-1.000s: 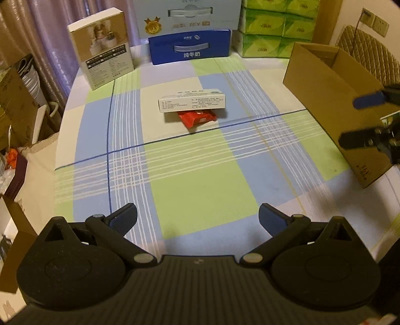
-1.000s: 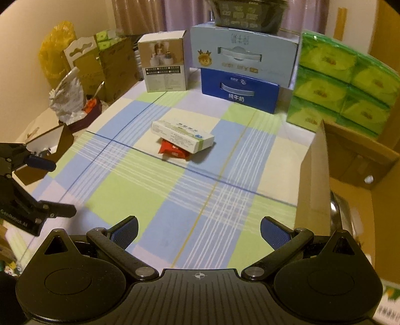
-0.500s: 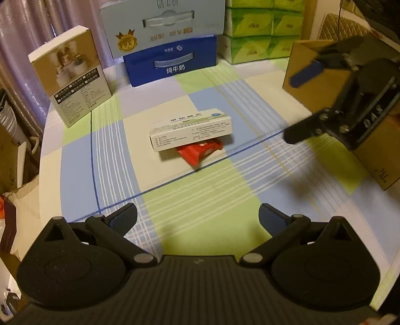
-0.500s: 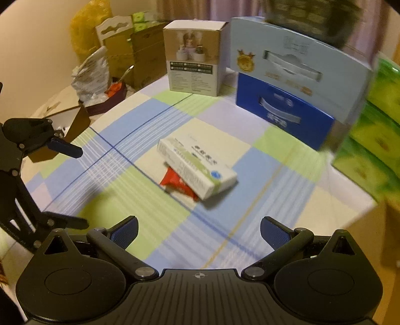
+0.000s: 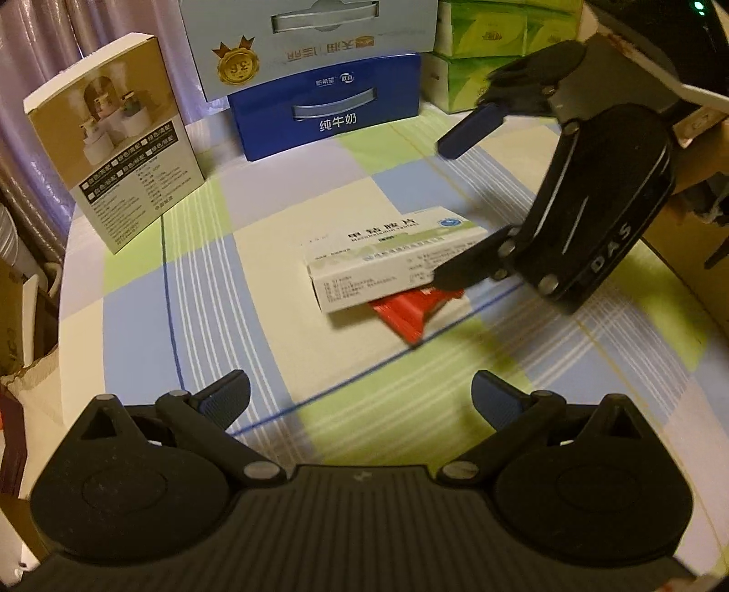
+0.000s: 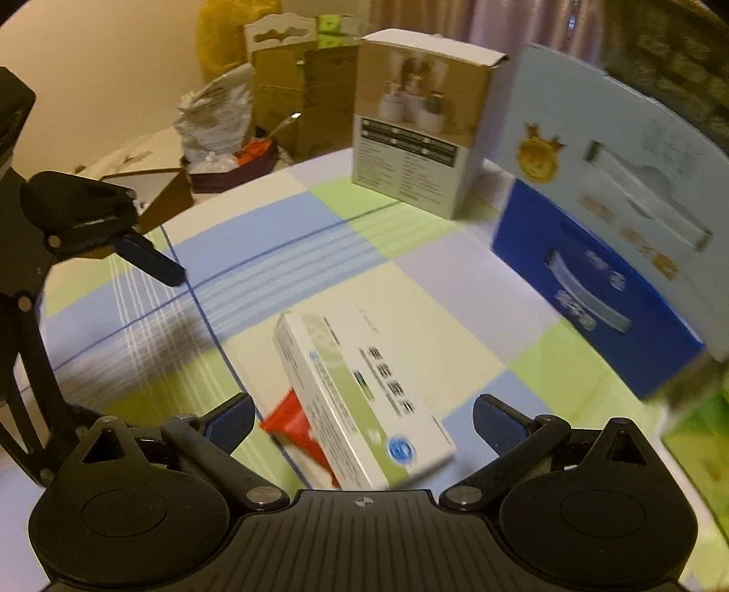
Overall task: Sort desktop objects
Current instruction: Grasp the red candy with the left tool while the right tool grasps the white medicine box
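A white medicine box (image 5: 392,255) lies on the checked tablecloth, resting on a red packet (image 5: 410,314). My right gripper (image 5: 441,214) comes in from the right, open, its fingers standing on either side of the box's right end. In the right wrist view the box (image 6: 360,400) and red packet (image 6: 291,423) sit close, between the spread fingers of the right gripper (image 6: 362,407). My left gripper (image 5: 360,387) is open and holds nothing, a short way in front of the box. Its upper finger (image 6: 150,262) shows at the left.
A tall product box (image 5: 114,141) stands at the back left. A blue milk carton (image 5: 328,109) with a pale blue carton (image 5: 310,41) on top stands behind. Green tissue packs (image 5: 492,45) and an open cardboard box (image 5: 692,227) are at the right.
Both grippers have moved in toward the medicine box. The right gripper swung from the cardboard box over to the medicine box's right end. Both stay open.
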Tool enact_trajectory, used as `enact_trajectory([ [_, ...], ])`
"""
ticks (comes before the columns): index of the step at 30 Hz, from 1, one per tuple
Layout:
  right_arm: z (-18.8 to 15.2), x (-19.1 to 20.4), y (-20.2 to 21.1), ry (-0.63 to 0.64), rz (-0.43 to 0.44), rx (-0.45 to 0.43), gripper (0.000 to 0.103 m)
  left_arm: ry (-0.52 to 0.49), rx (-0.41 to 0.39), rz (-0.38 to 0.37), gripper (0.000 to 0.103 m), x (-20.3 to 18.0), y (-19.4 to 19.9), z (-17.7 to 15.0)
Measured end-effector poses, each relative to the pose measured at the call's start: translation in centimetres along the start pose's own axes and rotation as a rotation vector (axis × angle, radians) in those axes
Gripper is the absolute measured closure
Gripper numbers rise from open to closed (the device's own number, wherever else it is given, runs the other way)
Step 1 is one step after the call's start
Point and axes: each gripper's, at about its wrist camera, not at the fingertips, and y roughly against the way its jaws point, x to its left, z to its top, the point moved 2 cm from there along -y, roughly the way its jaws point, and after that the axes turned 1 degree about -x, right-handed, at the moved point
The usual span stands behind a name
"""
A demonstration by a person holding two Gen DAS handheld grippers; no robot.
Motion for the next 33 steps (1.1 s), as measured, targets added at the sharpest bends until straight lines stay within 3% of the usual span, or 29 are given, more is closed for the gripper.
enact_trajectory([
  [6, 0.8, -0.7, -2.7, 0.025, 0.030, 0.018, 0.012, 0.000, 0.007, -0.009, 0.002, 1.0, -1.5, 0.1],
  [13, 0.3, -1.7, -4.9, -0.032, 0.051, 0.073, 0.021, 0.023, 0.013, -0.015, 0.002, 1.6, -2.3, -0.2],
  [18, 0.5, -2.5, -3.2, -0.162, 0.052, 0.020, 0.048, 0.036, 0.009, -0.020, 0.002, 1.4, -2.6, 0.0],
  [20, 0.6, -2.7, -2.6, -0.171, 0.019, 0.022, 0.052, 0.035, 0.008, -0.022, 0.002, 1.1, -2.8, 0.3],
  [24, -0.1, -2.8, -2.0, -0.139, -0.056, 0.069, 0.052, 0.034, -0.005, -0.037, 0.002, 0.1, -3.2, 1.0],
  [28, -1.3, -3.2, -1.6, -0.105, -0.025, 0.117, 0.052, 0.003, -0.015, -0.048, 0.002, -1.0, -3.6, 1.5],
  [33, -1.8, -4.4, -2.0, -0.094, -0.046, 0.126, 0.033, -0.027, -0.012, -0.034, 0.002, -1.7, -4.4, 2.0],
])
